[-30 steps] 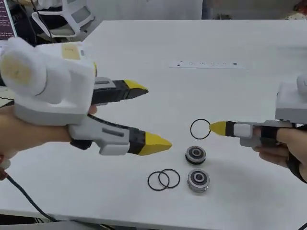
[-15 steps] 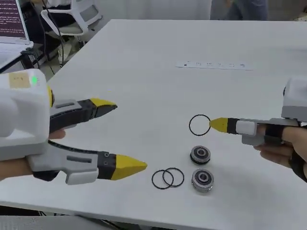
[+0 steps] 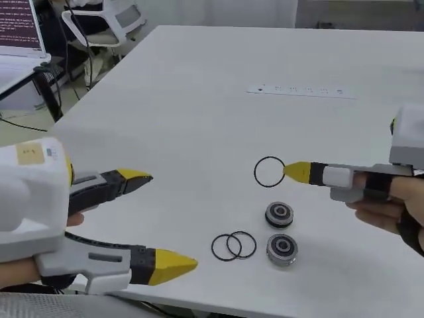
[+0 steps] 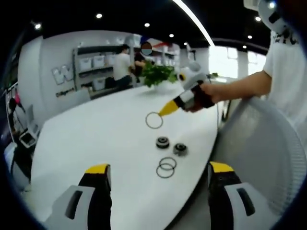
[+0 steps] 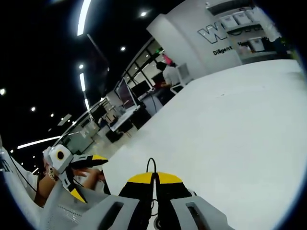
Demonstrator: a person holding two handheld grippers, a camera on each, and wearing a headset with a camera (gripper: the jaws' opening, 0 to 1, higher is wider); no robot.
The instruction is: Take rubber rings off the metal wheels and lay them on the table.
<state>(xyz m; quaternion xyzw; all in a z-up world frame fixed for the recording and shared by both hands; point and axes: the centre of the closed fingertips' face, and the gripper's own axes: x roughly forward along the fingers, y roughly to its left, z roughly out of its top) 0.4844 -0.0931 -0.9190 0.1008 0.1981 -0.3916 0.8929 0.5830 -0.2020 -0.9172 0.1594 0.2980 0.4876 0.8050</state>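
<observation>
My right gripper (image 3: pixel 289 172) is shut on a thin black rubber ring (image 3: pixel 269 171), held just above the white table. That held ring (image 5: pixel 151 166) pokes up between the closed yellow tips (image 5: pixel 154 178). Two metal wheels sit below it, one (image 3: pixel 279 214) nearer the gripper and one (image 3: pixel 281 248) closer to the front edge. Two overlapping rubber rings (image 3: pixel 233 246) lie flat to the left of the wheels. My left gripper (image 3: pixel 159 222) is open at the front left, well away from the wheels, with nothing between its jaws. From the left gripper view the wheels (image 4: pixel 170 145) and laid rings (image 4: pixel 166 167) lie ahead.
The white table (image 3: pixel 199 99) stretches far back with free room. A strip of printed marks (image 3: pixel 298 91) lies further back. A laptop screen (image 3: pixel 20 26) and an office chair (image 3: pixel 106 20) stand beyond the table's left edge.
My left gripper has pulled back toward the front left, away from the wheels. The right gripper holds the ring in nearly the same place. The head camera has shifted.
</observation>
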